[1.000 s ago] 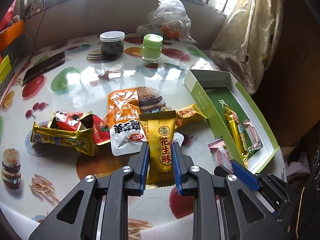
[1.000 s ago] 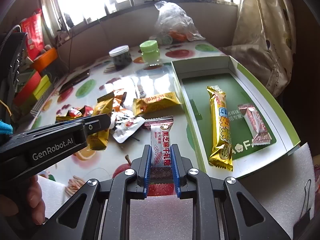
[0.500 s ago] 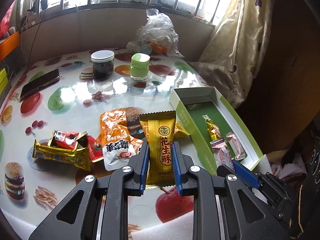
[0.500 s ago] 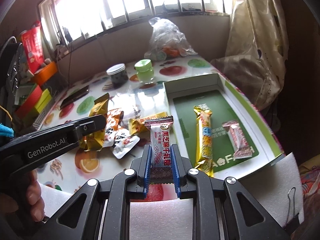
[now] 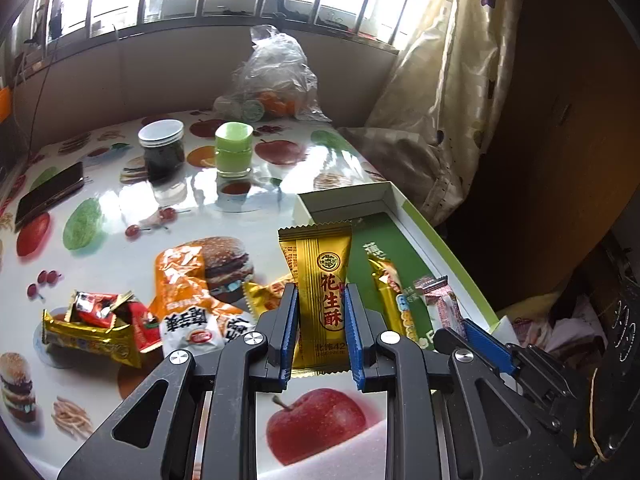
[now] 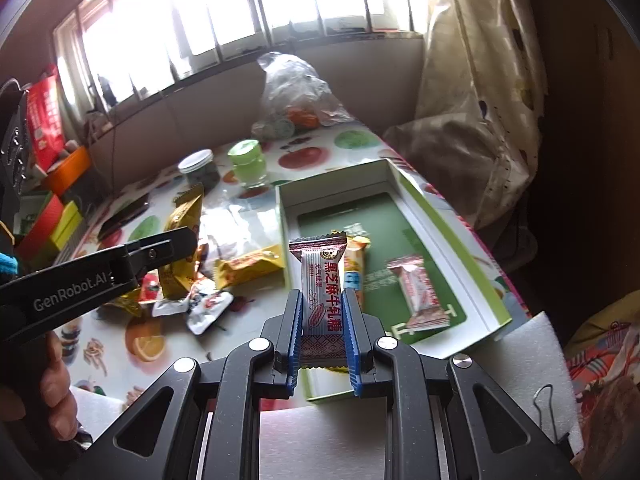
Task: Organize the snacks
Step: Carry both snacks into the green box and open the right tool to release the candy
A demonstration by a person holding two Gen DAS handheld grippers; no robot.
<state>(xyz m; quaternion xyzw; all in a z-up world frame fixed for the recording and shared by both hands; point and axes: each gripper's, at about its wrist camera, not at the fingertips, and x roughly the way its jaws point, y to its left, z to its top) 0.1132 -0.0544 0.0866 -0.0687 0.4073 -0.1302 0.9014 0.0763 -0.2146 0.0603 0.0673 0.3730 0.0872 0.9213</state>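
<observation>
Held upright in the left gripper (image 5: 320, 328): 1 gold peanut-candy packet (image 5: 320, 284), jaws closed on its lower half, raised above the tabletop (image 5: 248, 196). Held the same way in the right gripper (image 6: 322, 332): 1 white-and-red sesame-candy packet (image 6: 322, 280), jaws closed on its lower half, lifted over the near end of the green box (image 6: 472, 268).

Lay at the right edge of the tabletop, this open box, with 1 long gold bar (image 6: 354, 268) and 1 small pink-white candy (image 6: 420, 296) flat on its green floor, apart from each other.

Left on the tabletop, near its left edge: a heap of loose snacks, among them 1 orange-and-white pouch (image 5: 188, 296), 1 red packet (image 5: 104, 308) upon 1 long gold packet (image 5: 92, 340), and 1 yellow packet (image 6: 248, 264) just beside the box wall.

Stood toward the far edge: 1 dark jar with white lid (image 5: 162, 150), 1 green jar (image 5: 234, 150) near it, 1 clear plastic bag (image 5: 276, 76) behind. Lay near the far left corner: 1 dark phone (image 5: 50, 196).
</observation>
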